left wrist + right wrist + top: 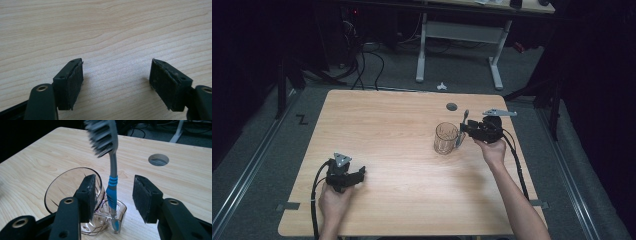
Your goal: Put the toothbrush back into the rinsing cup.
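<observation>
The right gripper [465, 131] is held level at mid-right of the high view, pointed left at the glass mug [446, 138], w/ jaws apart. The toothbrush [112, 195] is seen between the pads, not pinched. It stands upright in the mug's handle, bristles up. The left gripper [360, 175] is rested low at lower left, jaws apart.

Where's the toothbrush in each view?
High view: toothbrush right of centre, upright in the handle of the glass mug, by the right gripper.
Left gripper view: bare table between its open jaws.
Right gripper view: centre, standing between the open jaws, bristles at top.
Shared landmark: round table hole.
</observation>
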`<control>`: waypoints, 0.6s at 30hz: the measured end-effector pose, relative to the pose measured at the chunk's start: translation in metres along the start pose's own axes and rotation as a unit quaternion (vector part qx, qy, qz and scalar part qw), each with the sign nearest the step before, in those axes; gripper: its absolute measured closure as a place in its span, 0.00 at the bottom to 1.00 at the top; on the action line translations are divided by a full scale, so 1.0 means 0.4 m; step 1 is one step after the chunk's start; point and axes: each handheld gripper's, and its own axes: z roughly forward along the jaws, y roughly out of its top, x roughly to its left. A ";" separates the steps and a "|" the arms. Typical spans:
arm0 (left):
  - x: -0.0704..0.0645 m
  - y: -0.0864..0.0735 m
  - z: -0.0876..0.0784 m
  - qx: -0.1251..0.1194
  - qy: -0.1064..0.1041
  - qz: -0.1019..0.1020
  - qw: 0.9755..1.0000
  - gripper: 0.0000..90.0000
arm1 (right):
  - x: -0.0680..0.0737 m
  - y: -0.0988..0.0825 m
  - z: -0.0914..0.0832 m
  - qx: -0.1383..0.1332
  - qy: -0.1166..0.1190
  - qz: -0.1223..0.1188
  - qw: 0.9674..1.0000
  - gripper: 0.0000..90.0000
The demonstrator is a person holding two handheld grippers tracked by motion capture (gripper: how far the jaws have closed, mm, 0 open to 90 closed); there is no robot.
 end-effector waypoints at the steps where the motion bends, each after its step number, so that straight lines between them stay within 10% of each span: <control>1: 0.000 0.000 0.000 0.000 0.000 0.000 1.000 0.31 | 0.002 0.000 -0.001 0.000 -0.001 -0.003 1.000 0.58; 18: 0.000 0.000 0.000 0.000 0.000 0.000 1.000 0.31 | -0.008 -0.014 -0.041 -0.018 -0.015 -0.004 1.000 0.57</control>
